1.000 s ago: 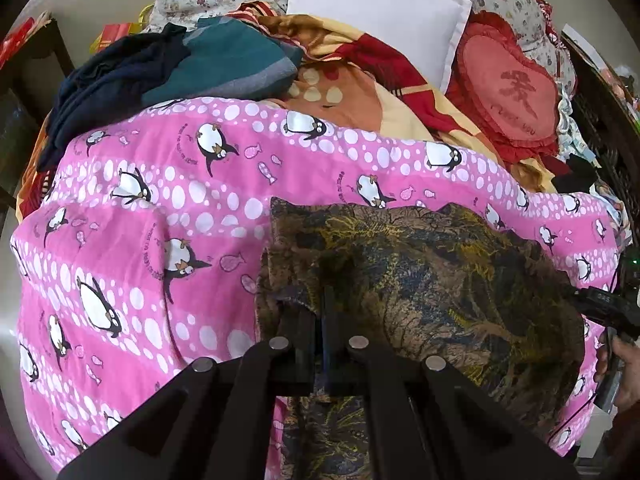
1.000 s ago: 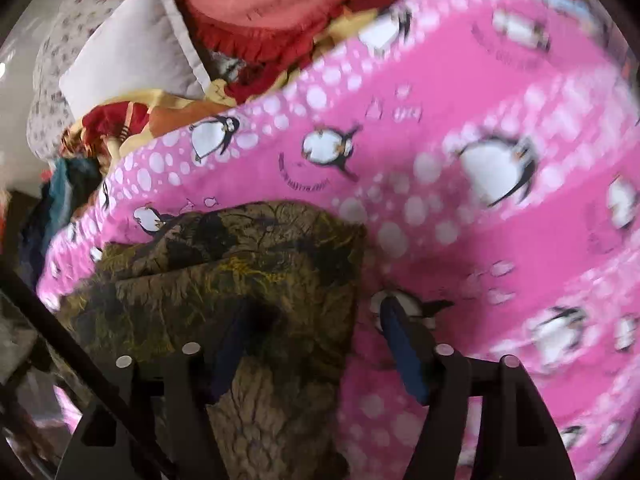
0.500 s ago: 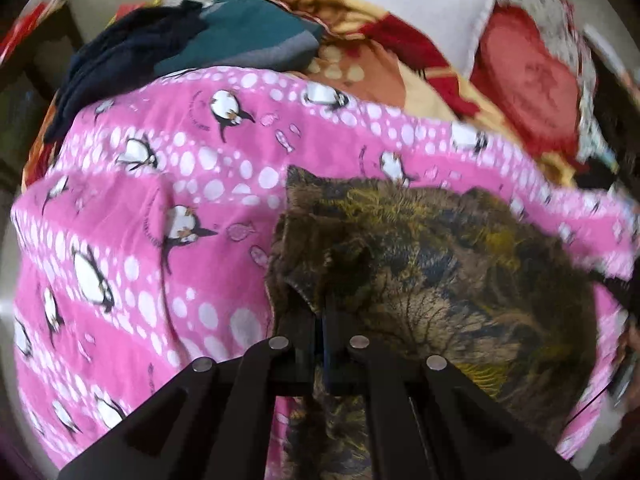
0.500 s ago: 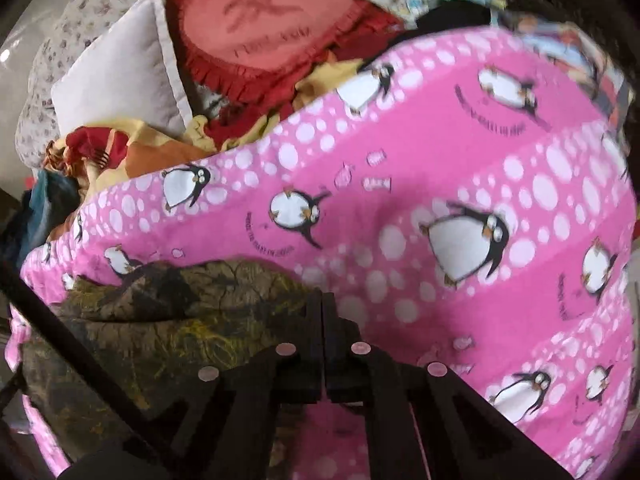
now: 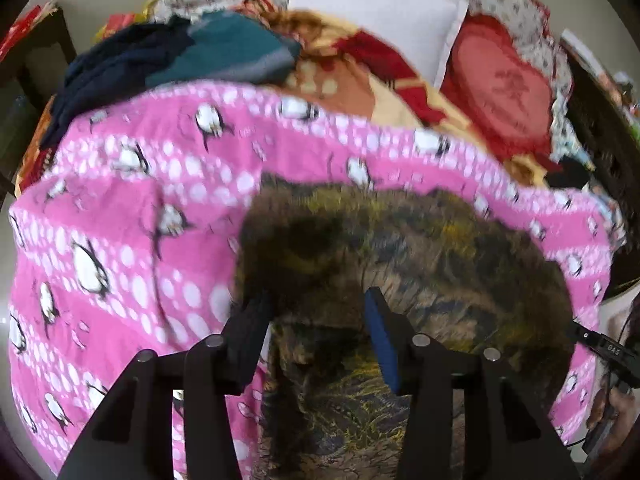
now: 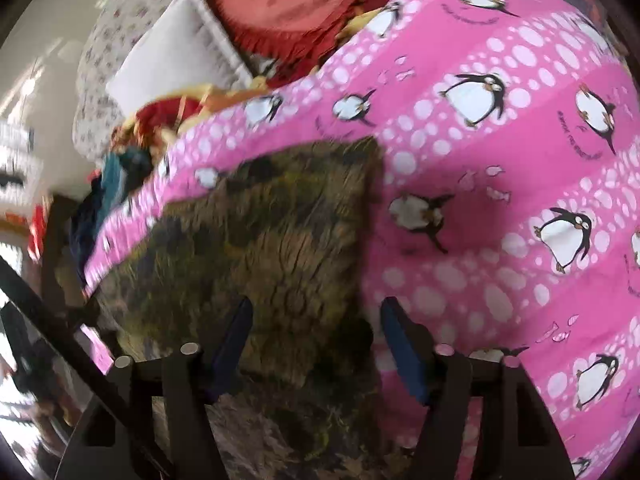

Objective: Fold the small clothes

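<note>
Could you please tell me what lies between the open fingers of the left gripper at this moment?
In the left wrist view, the left gripper is open and the brown patterned garment fills the gap between its fingers, lying on the pink penguin blanket.

Both grippers now open vs half a second ago: left gripper [image 5: 316, 332] jaws spread, right gripper [image 6: 316, 344] same. Olive patterned garment [image 5: 400, 272] released, lying folded on pink penguin blanket [image 5: 120, 220], edge at 12 o'clock.
</note>
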`<action>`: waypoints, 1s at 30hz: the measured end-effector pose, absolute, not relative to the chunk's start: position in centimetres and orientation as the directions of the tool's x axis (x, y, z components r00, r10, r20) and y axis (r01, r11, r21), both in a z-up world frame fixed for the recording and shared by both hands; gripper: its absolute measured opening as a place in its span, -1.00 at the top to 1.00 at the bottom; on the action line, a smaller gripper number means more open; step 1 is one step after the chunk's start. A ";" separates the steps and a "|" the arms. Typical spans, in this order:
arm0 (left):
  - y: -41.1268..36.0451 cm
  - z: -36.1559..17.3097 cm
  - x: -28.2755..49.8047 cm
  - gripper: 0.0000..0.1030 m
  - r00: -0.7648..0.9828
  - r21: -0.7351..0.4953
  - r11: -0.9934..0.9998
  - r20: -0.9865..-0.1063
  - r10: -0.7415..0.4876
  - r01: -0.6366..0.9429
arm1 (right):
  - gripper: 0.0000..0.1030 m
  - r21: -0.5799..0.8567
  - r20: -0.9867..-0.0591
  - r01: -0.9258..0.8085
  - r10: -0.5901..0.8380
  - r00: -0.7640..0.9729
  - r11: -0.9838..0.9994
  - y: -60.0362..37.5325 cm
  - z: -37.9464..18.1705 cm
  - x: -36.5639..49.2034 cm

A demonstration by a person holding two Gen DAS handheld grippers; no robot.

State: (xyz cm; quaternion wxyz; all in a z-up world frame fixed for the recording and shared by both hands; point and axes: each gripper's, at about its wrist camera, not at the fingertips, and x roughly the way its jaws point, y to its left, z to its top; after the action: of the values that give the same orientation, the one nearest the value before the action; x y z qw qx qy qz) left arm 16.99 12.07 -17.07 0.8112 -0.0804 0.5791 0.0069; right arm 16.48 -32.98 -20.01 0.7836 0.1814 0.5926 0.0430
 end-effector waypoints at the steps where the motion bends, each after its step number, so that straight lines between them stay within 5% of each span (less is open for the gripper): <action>1: 12.0 -18.0 16.9 0.08 0.306 -0.105 0.988 -0.950 -0.066 -0.113 | 0.73 0.280 -0.924 0.106 0.237 0.300 0.954 -32.4 -19.8 16.5; 10: 13.6 -18.2 15.3 0.03 0.270 -0.146 0.980 -0.957 -0.106 -0.133 | 0.95 0.103 -0.945 0.127 0.057 0.322 0.987 -33.3 -18.9 16.5; 13: 15.0 -16.6 13.3 0.02 0.283 -0.166 0.977 -0.951 -0.122 -0.135 | 0.93 0.305 -0.902 0.172 0.226 0.369 0.937 -34.9 -17.5 15.3; 14: 15.5 -16.3 12.7 -0.03 0.284 -0.174 0.975 -0.950 -0.129 -0.140 | 0.89 0.316 -0.894 0.159 0.238 0.379 0.935 -34.8 -16.9 14.7; 15: 16.1 -16.1 11.8 -0.09 0.280 -0.182 0.972 -0.950 -0.135 -0.148 | 0.60 0.295 -0.899 0.135 0.227 0.373 0.946 -34.4 -16.4 13.9; 16: 16.8 -16.1 10.7 -0.11 0.275 -0.191 0.969 -0.951 -0.142 -0.159 | 0.06 0.287 -0.902 0.120 0.226 0.367 0.950 -34.0 -16.2 13.2; 18: 17.6 -16.3 8.9 -0.17 0.266 -0.209 0.963 -0.951 -0.159 -0.171 | -0.29 0.324 -0.896 0.110 0.268 0.354 0.940 -33.3 -16.5 11.6; 24: 17.9 -20.1 3.8 -0.23 0.162 -0.191 0.967 -0.973 -0.164 -0.169 | -0.29 0.381 -0.903 0.153 0.332 0.274 0.912 -32.6 -20.3 8.0; 26: 17.7 -21.8 2.8 -0.23 0.131 -0.174 0.971 -0.979 -0.153 -0.166 | -0.21 0.360 -0.913 0.149 0.315 0.258 0.921 -32.5 -21.4 7.3; 28: 17.8 -23.1 2.3 -0.23 0.102 -0.150 0.975 -0.986 -0.134 -0.165 | 0.83 0.263 -0.951 0.146 0.231 0.207 0.954 -32.7 -22.7 7.1; 30: 18.0 -24.0 1.8 -0.23 0.088 -0.134 0.977 -0.989 -0.121 -0.164 | 0.88 0.227 -0.961 0.169 0.192 0.200 0.959 -33.7 -23.1 6.8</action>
State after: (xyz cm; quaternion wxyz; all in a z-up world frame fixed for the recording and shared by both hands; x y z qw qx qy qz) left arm 1.80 18.02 -24.04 0.7300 -0.1057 0.6750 0.0148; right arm 6.83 -33.75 -23.11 0.7614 0.1430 0.6323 0.0076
